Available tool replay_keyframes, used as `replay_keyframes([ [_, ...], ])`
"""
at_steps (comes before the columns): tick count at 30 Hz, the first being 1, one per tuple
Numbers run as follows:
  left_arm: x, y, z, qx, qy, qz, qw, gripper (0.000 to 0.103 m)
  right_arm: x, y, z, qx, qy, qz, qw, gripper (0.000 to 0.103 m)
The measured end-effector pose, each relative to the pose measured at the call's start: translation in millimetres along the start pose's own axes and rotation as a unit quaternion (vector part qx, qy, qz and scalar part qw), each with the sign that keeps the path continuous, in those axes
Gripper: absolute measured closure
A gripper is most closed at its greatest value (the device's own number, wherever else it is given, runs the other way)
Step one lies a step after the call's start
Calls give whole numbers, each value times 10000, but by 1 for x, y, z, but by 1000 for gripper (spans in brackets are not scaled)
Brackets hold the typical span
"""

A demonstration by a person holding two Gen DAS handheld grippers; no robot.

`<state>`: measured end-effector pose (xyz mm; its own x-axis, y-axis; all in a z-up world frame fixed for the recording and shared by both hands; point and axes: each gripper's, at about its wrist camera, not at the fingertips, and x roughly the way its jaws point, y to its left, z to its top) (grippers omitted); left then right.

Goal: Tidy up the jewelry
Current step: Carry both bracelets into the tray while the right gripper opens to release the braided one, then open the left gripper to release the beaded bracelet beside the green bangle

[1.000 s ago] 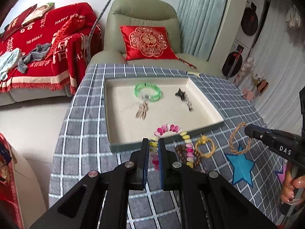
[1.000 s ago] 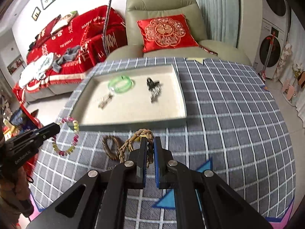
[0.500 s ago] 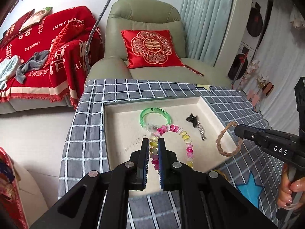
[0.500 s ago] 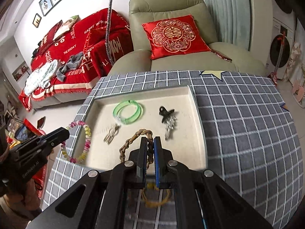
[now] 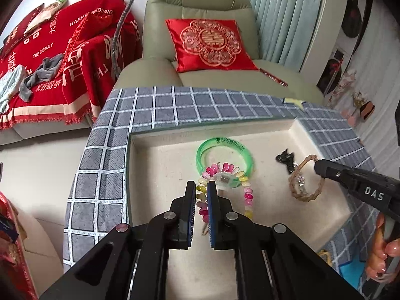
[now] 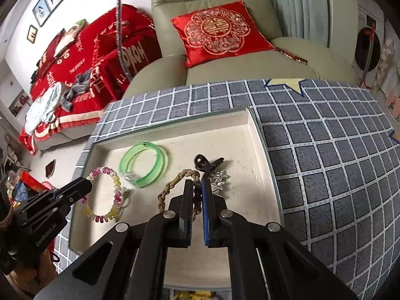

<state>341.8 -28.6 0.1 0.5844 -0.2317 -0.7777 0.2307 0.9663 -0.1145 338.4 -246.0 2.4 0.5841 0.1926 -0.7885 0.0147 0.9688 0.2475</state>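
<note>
My left gripper (image 5: pixel 201 184) is shut on a pink-and-yellow beaded bracelet (image 5: pixel 246 195), which hangs over the cream tray (image 5: pixel 160 135). That bracelet (image 6: pixel 116 187) and the left gripper (image 6: pixel 86 183) also show in the right wrist view. My right gripper (image 6: pixel 196 182) is shut on a braided tan rope bracelet (image 6: pixel 172 186), held over the tray (image 6: pixel 252 125). From the left wrist view the rope bracelet (image 5: pixel 303 196) dangles from the right gripper (image 5: pixel 317 166). In the tray lie a green bangle (image 5: pixel 225 145), a black clip (image 5: pixel 285 158) and a silver piece (image 6: pixel 220 182).
The tray sits on a grey checked cloth (image 6: pixel 325 150) covering the table. A yellow bracelet (image 5: pixel 325 256) lies on the cloth by the tray's near right corner. Behind the table stand a green armchair (image 5: pixel 200 5) with a red cushion (image 5: pixel 210 45) and a red-covered sofa (image 5: pixel 50 50).
Both grippers moved forward from the cloth in front of the tray to over the tray, carrying their bracelets with them. The brown and yellow bracelets stayed behind on the cloth.
</note>
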Motion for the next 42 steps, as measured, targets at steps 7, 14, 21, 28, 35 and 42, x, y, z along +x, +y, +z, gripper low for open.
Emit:
replay_keyframes([
  [7, 21, -4, -8, 139, 220, 244, 9994, 79, 21, -14, -8, 117, 164, -82, 9998, 96],
  [14, 28, -10, -11, 355, 287, 457, 9979, 79, 32, -20, -13, 176, 289, -118, 9994, 95],
  [21, 27, -11, -13, 370, 266, 527, 9976, 79, 33, -17, -14, 121, 357, -199, 9991, 76],
  [28, 22, -16, -12, 464, 142, 592, 9971, 79, 13, -15, -12, 247, 77, 12, 9997, 42],
  [35, 14, -16, -9, 454, -87, 504, 9977, 79, -15, -11, -16, 266, -160, 104, 9995, 41],
  [42, -4, -15, -6, 373, -367, 436, 9977, 79, -30, -13, -23, 377, -201, 132, 9990, 41],
])
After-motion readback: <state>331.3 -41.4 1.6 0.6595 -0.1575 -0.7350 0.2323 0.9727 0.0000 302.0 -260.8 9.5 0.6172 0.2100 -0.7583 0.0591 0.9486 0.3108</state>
